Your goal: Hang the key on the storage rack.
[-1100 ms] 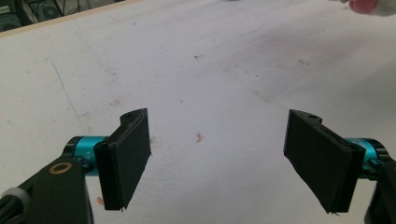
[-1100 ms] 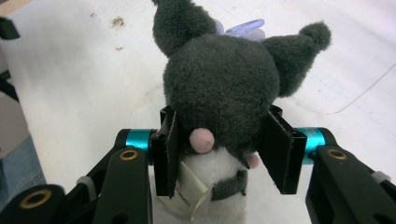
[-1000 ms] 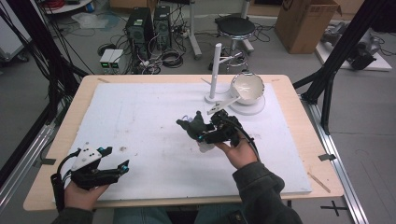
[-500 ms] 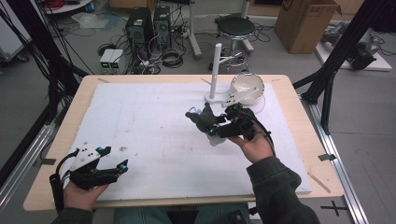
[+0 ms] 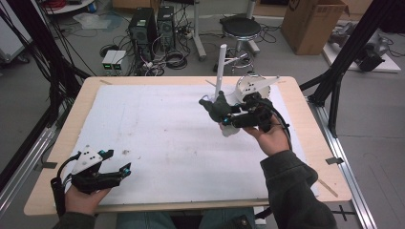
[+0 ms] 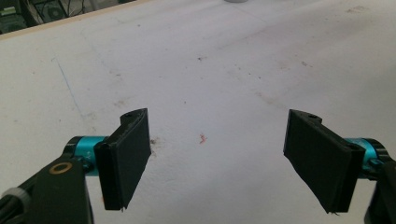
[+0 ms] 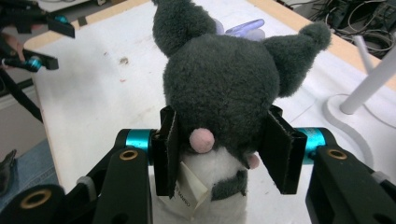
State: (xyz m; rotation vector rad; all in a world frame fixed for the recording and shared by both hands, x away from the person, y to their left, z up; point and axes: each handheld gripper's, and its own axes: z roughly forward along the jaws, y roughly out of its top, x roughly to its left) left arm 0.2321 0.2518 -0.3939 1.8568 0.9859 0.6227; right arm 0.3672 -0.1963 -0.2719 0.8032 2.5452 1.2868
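Two black grippers are carried, one in each hand. On the left gripper (image 5: 112, 172) a grey three-cornered plate (image 5: 86, 159) is mounted, and a black cable (image 5: 59, 183) is looped behind it. The flat black pads (image 6: 128, 156) are backed by turquoise cylinders (image 6: 86, 145), and brass-ringed holes (image 6: 60, 168) are set in the black arms. On the right gripper (image 7: 219, 154) the same turquoise collars (image 7: 312, 138) are seen. A dark sleeve (image 5: 296, 191) is worn.

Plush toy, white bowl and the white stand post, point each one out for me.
plush toy (image 7: 224, 79), right gripper view, on its dark grey head
white bowl (image 5: 252, 85), high view, on its inner wall
white stand post (image 5: 220, 67), high view, on the middle of the upright post
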